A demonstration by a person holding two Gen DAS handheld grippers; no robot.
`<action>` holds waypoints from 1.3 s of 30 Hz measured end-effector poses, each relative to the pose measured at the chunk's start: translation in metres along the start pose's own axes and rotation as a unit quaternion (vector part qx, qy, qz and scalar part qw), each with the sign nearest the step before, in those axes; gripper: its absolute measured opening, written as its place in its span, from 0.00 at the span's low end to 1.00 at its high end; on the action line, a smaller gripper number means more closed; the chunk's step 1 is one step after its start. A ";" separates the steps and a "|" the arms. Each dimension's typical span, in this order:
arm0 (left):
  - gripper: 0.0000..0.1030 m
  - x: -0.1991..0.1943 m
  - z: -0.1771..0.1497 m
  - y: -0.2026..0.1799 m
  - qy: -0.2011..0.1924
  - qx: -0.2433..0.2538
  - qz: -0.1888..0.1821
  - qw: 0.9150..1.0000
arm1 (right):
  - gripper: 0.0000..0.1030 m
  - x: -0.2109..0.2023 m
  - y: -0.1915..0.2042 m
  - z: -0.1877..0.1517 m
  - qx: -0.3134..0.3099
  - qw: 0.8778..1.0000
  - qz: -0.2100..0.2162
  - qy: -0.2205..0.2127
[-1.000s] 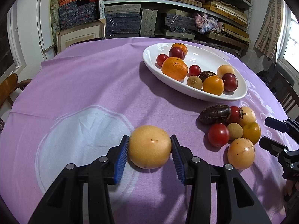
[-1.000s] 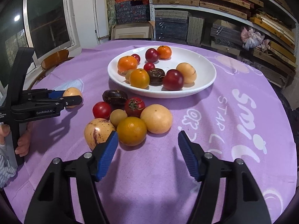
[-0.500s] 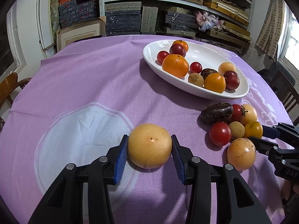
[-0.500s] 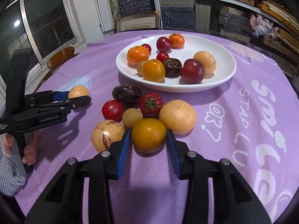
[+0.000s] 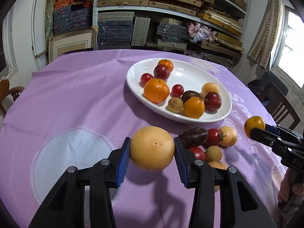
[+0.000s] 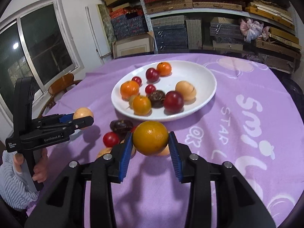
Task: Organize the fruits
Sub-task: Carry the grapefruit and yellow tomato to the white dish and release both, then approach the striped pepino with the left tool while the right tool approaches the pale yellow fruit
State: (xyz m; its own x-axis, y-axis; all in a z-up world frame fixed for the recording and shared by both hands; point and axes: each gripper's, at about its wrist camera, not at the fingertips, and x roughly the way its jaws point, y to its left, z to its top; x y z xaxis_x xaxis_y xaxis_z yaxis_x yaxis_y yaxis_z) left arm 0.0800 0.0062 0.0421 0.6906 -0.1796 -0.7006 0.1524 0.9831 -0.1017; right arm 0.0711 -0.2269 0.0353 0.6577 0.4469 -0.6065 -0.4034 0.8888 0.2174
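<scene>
My left gripper (image 5: 152, 151) is shut on a large yellow pear-like fruit (image 5: 152, 148) and holds it above the purple cloth; it also shows in the right wrist view (image 6: 83, 114). My right gripper (image 6: 150, 141) is shut on an orange (image 6: 150, 137) and holds it above the loose fruit pile; the orange also shows at the right in the left wrist view (image 5: 254, 123). A white oval plate (image 5: 190, 76) beyond both holds several fruits. Loose fruits lie in front of it: a dark passion fruit (image 5: 192, 137), tomatoes (image 5: 213, 136) and yellow fruits (image 5: 228, 135).
The round table wears a purple cloth (image 5: 76, 98) with a white patch (image 5: 72, 152) under my left gripper. Wooden chairs stand at the left (image 5: 7, 93) and the right (image 5: 281, 102). Shelves of boxes (image 5: 152, 19) fill the wall behind.
My right gripper closed on the orange and lifted it off the pile. My left gripper lifted the yellow fruit and moved toward the plate.
</scene>
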 end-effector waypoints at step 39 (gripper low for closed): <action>0.78 -0.030 -0.029 -0.032 -0.026 0.029 0.010 0.999 | 0.92 -0.029 -0.049 -0.018 0.098 0.988 -0.090 -0.072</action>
State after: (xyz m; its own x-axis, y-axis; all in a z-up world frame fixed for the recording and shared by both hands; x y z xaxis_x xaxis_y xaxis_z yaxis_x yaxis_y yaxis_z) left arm 0.0340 -0.0186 0.0460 0.7289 -0.1626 -0.6650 0.1772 0.9831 -0.0461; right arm 0.0607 -0.2850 0.0282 0.7966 0.2773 -0.5372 -0.1496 0.9514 0.2693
